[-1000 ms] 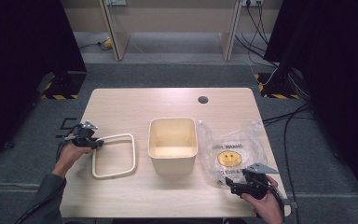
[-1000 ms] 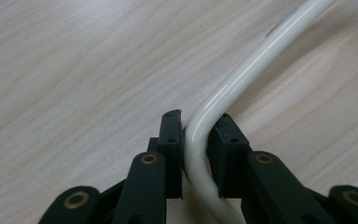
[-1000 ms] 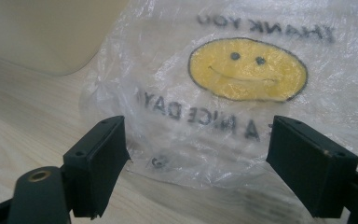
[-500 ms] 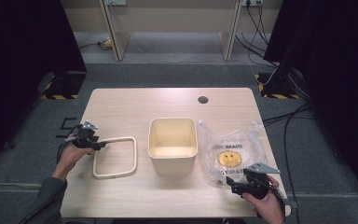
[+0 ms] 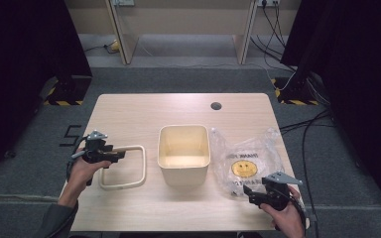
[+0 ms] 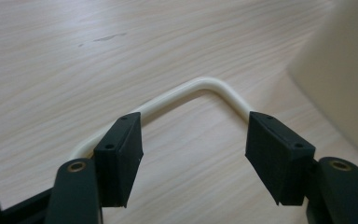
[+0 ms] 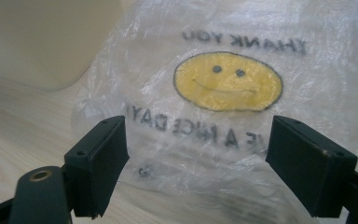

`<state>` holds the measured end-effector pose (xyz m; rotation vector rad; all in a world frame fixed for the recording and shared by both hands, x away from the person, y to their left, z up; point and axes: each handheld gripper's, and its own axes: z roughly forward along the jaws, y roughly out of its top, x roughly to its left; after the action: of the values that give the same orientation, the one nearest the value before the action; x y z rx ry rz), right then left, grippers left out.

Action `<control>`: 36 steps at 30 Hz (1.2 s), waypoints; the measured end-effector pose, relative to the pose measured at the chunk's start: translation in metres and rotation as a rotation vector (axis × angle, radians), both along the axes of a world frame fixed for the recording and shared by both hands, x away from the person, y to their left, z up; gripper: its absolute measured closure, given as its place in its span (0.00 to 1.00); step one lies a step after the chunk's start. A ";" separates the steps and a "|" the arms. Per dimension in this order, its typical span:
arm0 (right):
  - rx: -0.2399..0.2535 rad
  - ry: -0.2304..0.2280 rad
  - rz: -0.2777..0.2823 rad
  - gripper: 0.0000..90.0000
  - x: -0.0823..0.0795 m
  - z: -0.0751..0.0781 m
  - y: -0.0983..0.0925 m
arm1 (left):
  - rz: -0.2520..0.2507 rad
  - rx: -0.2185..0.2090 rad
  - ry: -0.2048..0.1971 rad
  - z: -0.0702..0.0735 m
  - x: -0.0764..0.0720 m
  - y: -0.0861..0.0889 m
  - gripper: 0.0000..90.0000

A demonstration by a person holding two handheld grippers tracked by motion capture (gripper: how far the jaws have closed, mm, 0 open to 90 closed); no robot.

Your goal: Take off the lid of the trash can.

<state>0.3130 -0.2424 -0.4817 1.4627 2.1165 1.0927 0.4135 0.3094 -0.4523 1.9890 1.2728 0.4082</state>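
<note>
since the earlier frame the left gripper (image 5: pixel 115 154) has drawn back off the cream frame (image 5: pixel 138 168) toward the table's left edge, its jaws just opened, now wide with nothing between them. that frame lies flat beside the tub (image 5: pixel 183 153). the right gripper (image 5: pixel 250 194) waits spread and empty before the smiley bag (image 5: pixel 245 163), right of the tub. risk: thin film may bunch and slip if pinched shallowly, or drag against the tub.
</note>
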 end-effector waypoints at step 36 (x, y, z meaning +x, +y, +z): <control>0.032 -0.014 -0.071 0.23 0.003 -0.002 -0.018 | -0.200 -0.165 -0.082 -0.015 -0.074 -0.071 0.18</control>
<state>0.3159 -0.2608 -0.4836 1.5277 2.0307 1.1121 0.3391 0.2387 -0.4676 1.9168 1.0121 0.2746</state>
